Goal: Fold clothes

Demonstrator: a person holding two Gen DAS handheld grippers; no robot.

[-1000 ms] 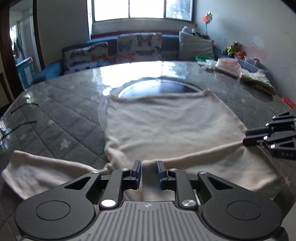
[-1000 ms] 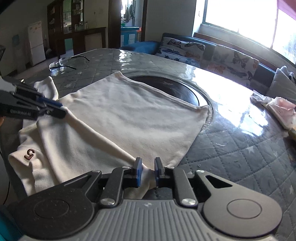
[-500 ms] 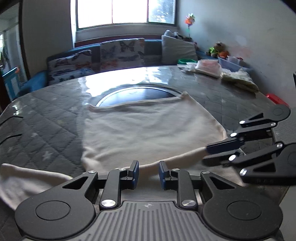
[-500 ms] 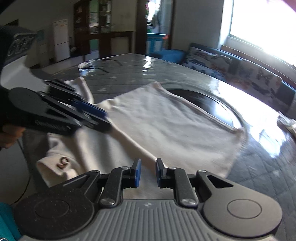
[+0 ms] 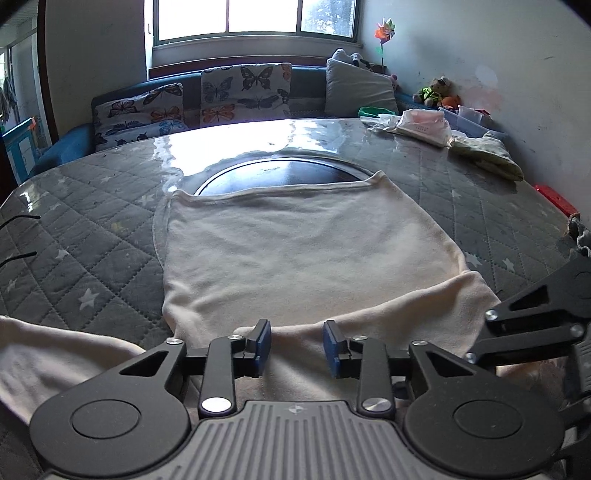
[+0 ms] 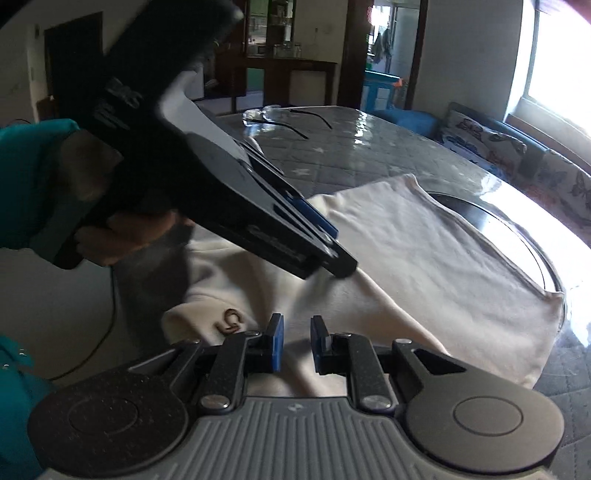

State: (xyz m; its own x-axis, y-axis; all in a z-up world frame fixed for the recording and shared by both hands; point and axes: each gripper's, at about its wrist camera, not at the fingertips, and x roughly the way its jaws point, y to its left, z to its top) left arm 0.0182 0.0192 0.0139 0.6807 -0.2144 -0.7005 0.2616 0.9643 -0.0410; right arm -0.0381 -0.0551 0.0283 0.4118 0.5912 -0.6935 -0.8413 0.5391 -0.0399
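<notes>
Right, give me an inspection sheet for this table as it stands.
Surface: grey quilted table cover with a dark round inset.
Job's things: cream garment spread flat, one sleeve folded across its near end.
Clutter: eyeglasses; pile of folded cloths at the far right edge.
Grippers: left hand-held gripper open over the garment; right hand-held gripper open over it too.
Cables: thin cord hanging off the near edge.
Surroundings: butterfly cushions, window.

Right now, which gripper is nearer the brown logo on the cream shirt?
Right. The right gripper sits just beside the brown logo on the cream shirt; the left gripper hovers farther up the fabric.
</notes>
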